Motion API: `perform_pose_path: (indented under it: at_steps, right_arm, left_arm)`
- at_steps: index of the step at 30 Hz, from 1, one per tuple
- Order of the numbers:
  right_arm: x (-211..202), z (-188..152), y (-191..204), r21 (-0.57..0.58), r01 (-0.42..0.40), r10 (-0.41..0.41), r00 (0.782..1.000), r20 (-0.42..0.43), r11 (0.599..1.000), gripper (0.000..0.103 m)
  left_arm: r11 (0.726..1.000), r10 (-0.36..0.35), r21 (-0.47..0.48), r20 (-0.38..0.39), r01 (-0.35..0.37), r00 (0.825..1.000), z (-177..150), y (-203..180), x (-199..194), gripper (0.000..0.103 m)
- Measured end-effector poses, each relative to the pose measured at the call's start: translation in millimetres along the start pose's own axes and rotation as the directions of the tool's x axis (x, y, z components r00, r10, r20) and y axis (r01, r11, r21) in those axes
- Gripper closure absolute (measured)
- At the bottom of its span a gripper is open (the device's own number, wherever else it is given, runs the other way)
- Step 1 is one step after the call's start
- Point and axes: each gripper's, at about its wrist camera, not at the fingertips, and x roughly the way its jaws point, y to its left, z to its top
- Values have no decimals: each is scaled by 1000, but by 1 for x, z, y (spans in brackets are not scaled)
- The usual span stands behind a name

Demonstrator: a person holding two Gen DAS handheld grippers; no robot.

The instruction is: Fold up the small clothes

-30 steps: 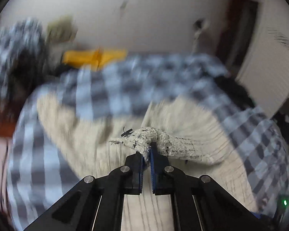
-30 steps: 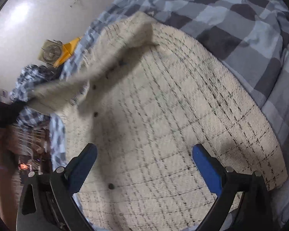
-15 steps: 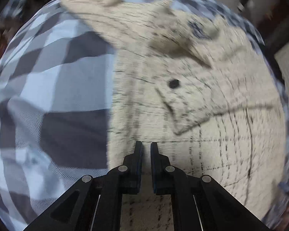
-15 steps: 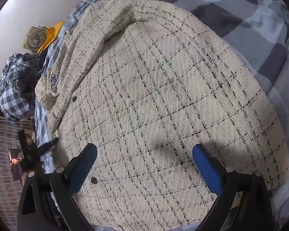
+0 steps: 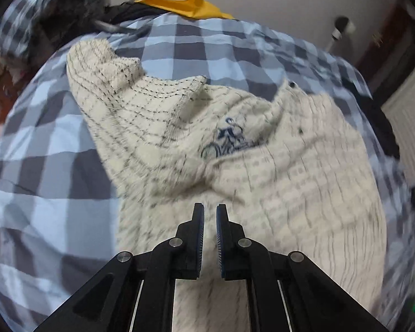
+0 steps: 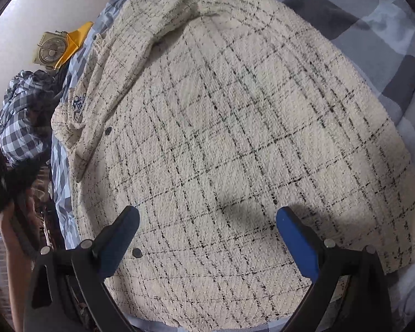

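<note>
— Jacket (image 6: 235, 138) first: where is it lying?

— Cream tweed with thin black checks, it is lying spread on the blue and grey checked bedcover (image 5: 41, 193), filling most of both my views. At its far left a sleeve (image 5: 105, 77) is lying folded over the body, with the small blue bicycle embroidery (image 5: 227, 141) showing just right of it. Dark buttons are dotting the front edge.

— And the left gripper (image 5: 209, 215)?

— I am holding its jaws nearly together, only a narrow slit between the pads, and nothing is caught in them. It is pointing steeply down over the near part of the jacket; that view is blurring.

— The right gripper (image 6: 207, 221)?

— Its blue pads are standing wide apart with bare tweed between them, gripping nothing. It is hovering over the near hem, casting shadows on the cloth.

— Beyond the bed?

— A yellow cloth (image 5: 191, 5) and a small fan (image 6: 51, 52) are sitting far off by the wall, beside a heap of checked fabric (image 6: 22, 116).
</note>
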Motion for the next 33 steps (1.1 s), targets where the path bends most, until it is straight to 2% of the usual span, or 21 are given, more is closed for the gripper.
perform_pose_path:
  at_steps: [3, 6, 8, 10, 11, 14, 16, 17, 19, 20, 21, 22, 24, 26, 28, 29, 30, 31, 33]
  right_arm:
    - [3, 1, 1, -1, -1, 1, 1000, -11, 1000, 5]
    - [4, 0, 3, -11, 1, -2, 1000, -8, 1000, 5]
    - [5, 1, 4, -17, 5, -5, 1000, -8, 1000, 5]
    - [7, 2, 4, -14, 0, 0, 1000, -12, 1000, 5]
    - [8, 3, 4, -13, 0, -1, 1000, -13, 1000, 5]
    - [6, 4, 4, -9, -4, 4, 1000, -4, 1000, 6]
    - [1, 4, 5, -14, -6, 7, 1000, 16, 1000, 5]
    - [-1, 3, 5, -20, -7, 8, 1000, 26, 1000, 6]
    - [-6, 1, 8, -35, -5, 7, 999, 47, 999, 5]
    - [-8, 0, 9, -43, -3, 6, 999, 54, 999, 5]
    - [-9, -2, 10, -52, -2, 5, 998, 60, 999, 5]
    - [-10, -3, 10, -58, -1, 5, 998, 65, 998, 5]
    - [-11, -5, 10, -66, 6, -1, 997, 76, 998, 5]
    - [-12, -6, 9, -68, 10, -5, 997, 83, 998, 5]
    - [-11, -7, 9, -70, 11, -5, 997, 83, 997, 5]
    - [-10, -7, 10, -71, 10, -4, 997, 81, 997, 5]
    - [-10, -7, 11, -75, 8, -2, 997, 81, 997, 5]
    - [-10, -7, 13, -82, 7, 0, 996, 84, 997, 6]
    - [-12, -7, 17, -96, 15, -5, 995, 97, 995, 6]
  left_arm:
    - [998, 56, -29, 23, -56, 998, 2, 5, 24, 95]
    - [996, 83, 9, 13, -84, 996, 0, 6, 42, 95]
    - [981, 179, 71, 22, -180, 984, -3, 2, 45, 95]
    - [949, 276, 140, 66, -283, 959, -8, -4, 38, 95]
    - [946, 278, 152, 81, -287, 957, -9, -5, 35, 95]
    - [943, 228, 228, 84, -242, 970, -16, -7, 17, 95]
    - [931, 196, 308, 28, -196, 980, -21, -9, 13, 95]
    - [925, 184, 344, -32, -162, 982, -24, -9, 14, 95]
    - [935, 175, 332, -116, -128, 978, -29, -2, 13, 95]
    - [938, 187, 313, -92, -149, 978, -33, 2, 5, 95]
    - [941, 165, 308, -70, -136, 984, -37, 4, -4, 95]
    - [947, 101, 309, -43, -83, 994, -42, 7, -18, 95]
    - [936, 146, 325, -10, -135, 989, -47, 7, -28, 95]
    - [910, 179, 380, 5, -167, 984, -53, 4, -35, 94]
    - [902, 164, 402, 18, -157, 986, -57, 5, -43, 70]
    - [903, 127, 410, 25, -126, 992, -58, 6, -49, 8]
    - [899, 104, 424, 41, -112, 994, -58, 6, -54, 0]
    - [894, 93, 433, 71, -114, 993, -59, 6, -58, 0]
    - [897, 76, 432, 46, -89, 996, -56, 5, -53, 0]
